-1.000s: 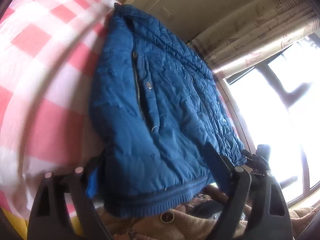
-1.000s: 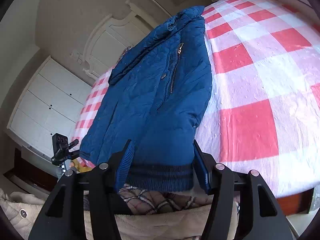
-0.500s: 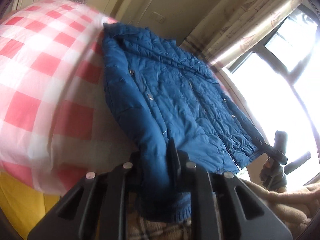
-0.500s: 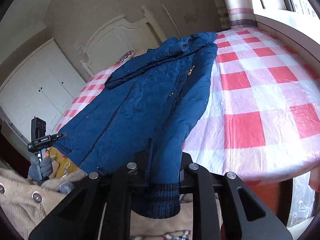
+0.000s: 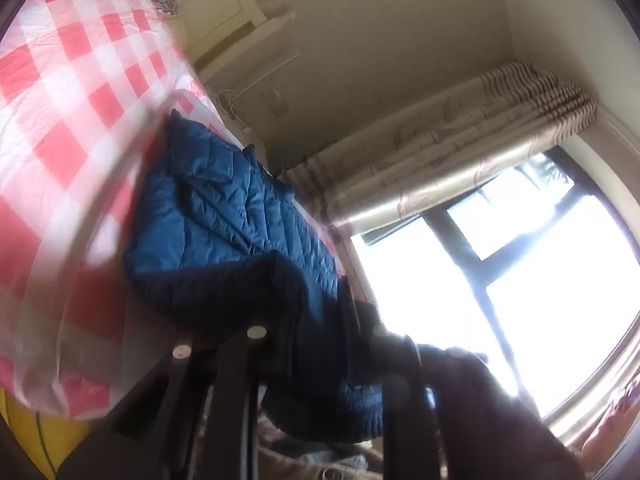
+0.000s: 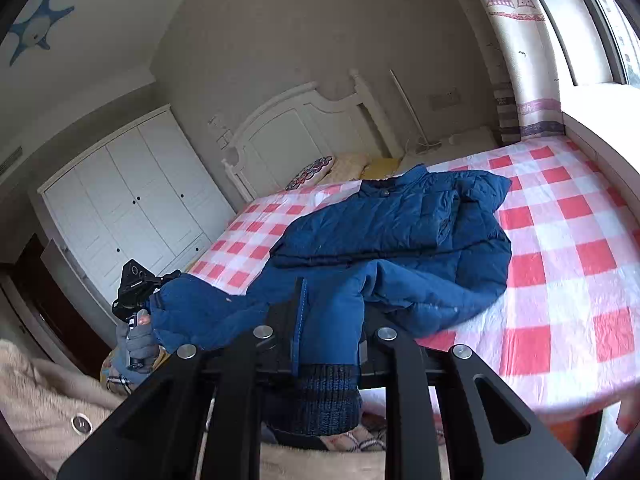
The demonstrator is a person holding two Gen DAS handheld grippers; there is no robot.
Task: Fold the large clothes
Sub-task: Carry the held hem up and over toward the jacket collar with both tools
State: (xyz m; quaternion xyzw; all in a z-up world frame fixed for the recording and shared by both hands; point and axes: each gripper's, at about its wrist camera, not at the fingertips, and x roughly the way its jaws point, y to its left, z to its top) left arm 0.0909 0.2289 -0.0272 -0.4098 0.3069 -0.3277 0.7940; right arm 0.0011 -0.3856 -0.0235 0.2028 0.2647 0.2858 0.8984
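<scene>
Right gripper (image 6: 326, 336): jaws have just been closing and now clamp the jacket's near hem, the dark knit band hanging below the fingers.
Left gripper (image 5: 316, 332): jaws are likewise clamped, the blue knit hem corner pinched between them; its frame is blurred.
Change: 1 second ago both claws stood wide around the hem on the bed; now the hem is lifted off the sheet and bunches toward the collar.
Meaning: judged from this, the bottom-to-top fold has begun; the hem probably has to travel on to the collar before release.
Jacket (image 6: 400, 240): 1, blue quilted, its upper half lying on the checked sheet, its lower half raised in the 2 grips.
Grippers: 2, both holding the same garment.
Gloved hand (image 6: 138, 344): 1 in view, around the left gripper's handle.
Bed (image 6: 560, 220): 1, red-and-white checked cover.
Pillows (image 6: 344, 168): about 3 at the headboard.
Wardrobe (image 6: 132, 200): 1, white, far left.
</scene>
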